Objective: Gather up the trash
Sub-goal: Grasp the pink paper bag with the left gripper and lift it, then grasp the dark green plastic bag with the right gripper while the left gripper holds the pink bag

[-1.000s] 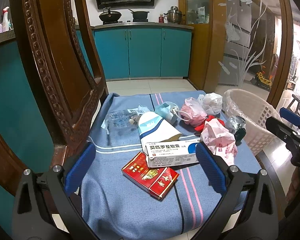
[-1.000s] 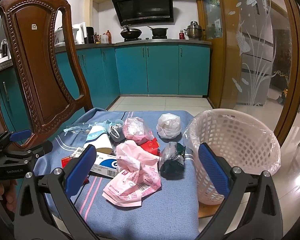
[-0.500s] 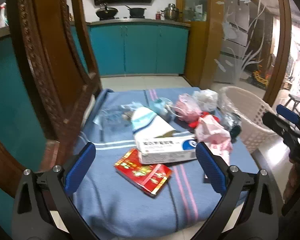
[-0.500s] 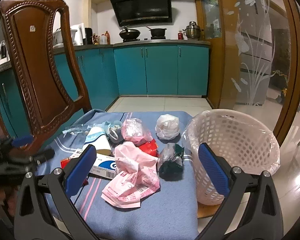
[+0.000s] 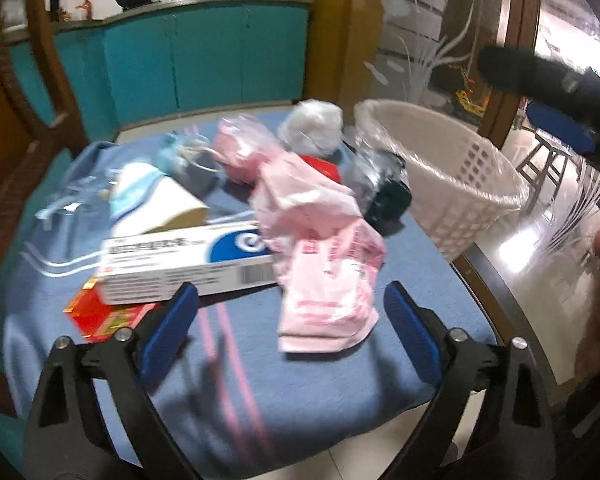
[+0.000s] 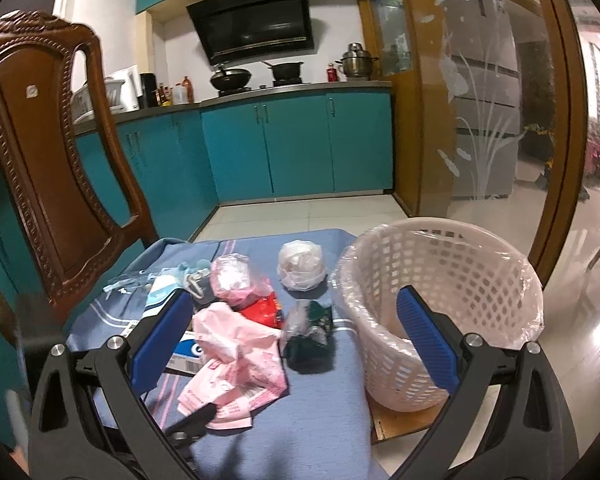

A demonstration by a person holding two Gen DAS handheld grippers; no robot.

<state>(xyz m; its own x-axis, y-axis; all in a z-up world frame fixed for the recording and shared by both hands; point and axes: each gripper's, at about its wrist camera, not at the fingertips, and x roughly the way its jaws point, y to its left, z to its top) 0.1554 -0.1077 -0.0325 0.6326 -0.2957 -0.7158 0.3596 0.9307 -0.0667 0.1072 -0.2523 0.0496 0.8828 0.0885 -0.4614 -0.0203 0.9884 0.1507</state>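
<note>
Trash lies on a blue cloth point(image 5: 259, 380) over a chair seat: a flat pink bag point(image 5: 324, 272), also in the right wrist view point(image 6: 235, 360), a white and blue box point(image 5: 187, 264), a red packet point(image 5: 99, 312), a dark wrapper point(image 6: 308, 336), a crumpled white bag point(image 6: 302, 266) and a pink bundle point(image 6: 235, 280). A white lined basket point(image 6: 440, 312) stands to the right, also in the left wrist view point(image 5: 440, 176). My left gripper point(image 5: 291, 328) is open, low in front of the pink bag. My right gripper point(image 6: 291, 340) is open, above the trash and beside the basket.
A carved wooden chair back point(image 6: 51, 168) rises on the left. Teal kitchen cabinets point(image 6: 300, 144) stand behind, across a tiled floor. A frosted glass door point(image 6: 484, 120) is at the right. The cloth's front edge drops off close to my grippers.
My left gripper has swung right and forward, from facing the box and red packet to the pink bag. My right gripper has risen and tilted slightly. Both stay open.
</note>
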